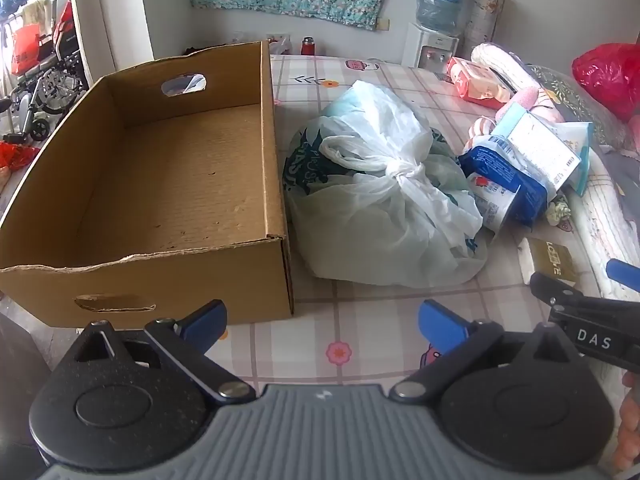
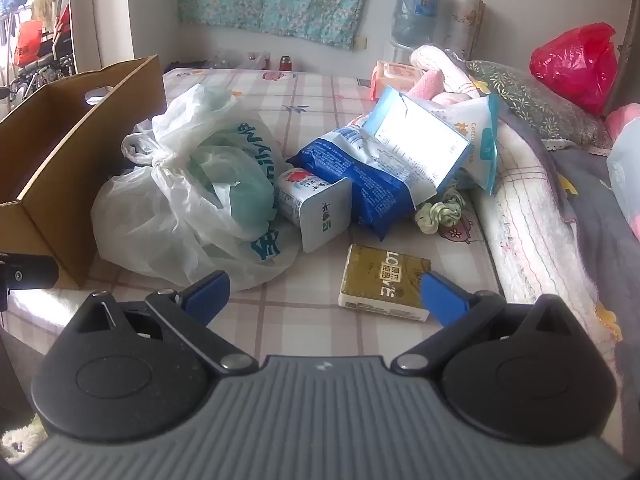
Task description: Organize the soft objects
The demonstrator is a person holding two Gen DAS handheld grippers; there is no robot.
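Note:
An empty cardboard box (image 1: pixel 160 184) stands on the bed at the left, also seen as the cardboard box (image 2: pixel 60 152). Beside it lies a knotted white plastic bag (image 1: pixel 380 184), the same plastic bag (image 2: pixel 192 196), stuffed full. Right of the bag are blue tissue packs (image 2: pixel 376 164), a white tissue pack (image 2: pixel 316 212), a gold tissue pack (image 2: pixel 384 280) and a green scrunchie (image 2: pixel 440 210). My left gripper (image 1: pixel 322 322) stands open above the sheet in front of the box and bag. My right gripper (image 2: pixel 326 294) stands open, its right finger over the gold pack's edge, nothing held.
A rolled blanket (image 2: pixel 532 216) and pillows (image 2: pixel 532 100) lie along the bed's right side, with a red bag (image 2: pixel 576 64) behind. A water dispenser (image 1: pixel 436 20) stands against the far wall. A wheelchair (image 1: pixel 44 72) sits off the bed at the left.

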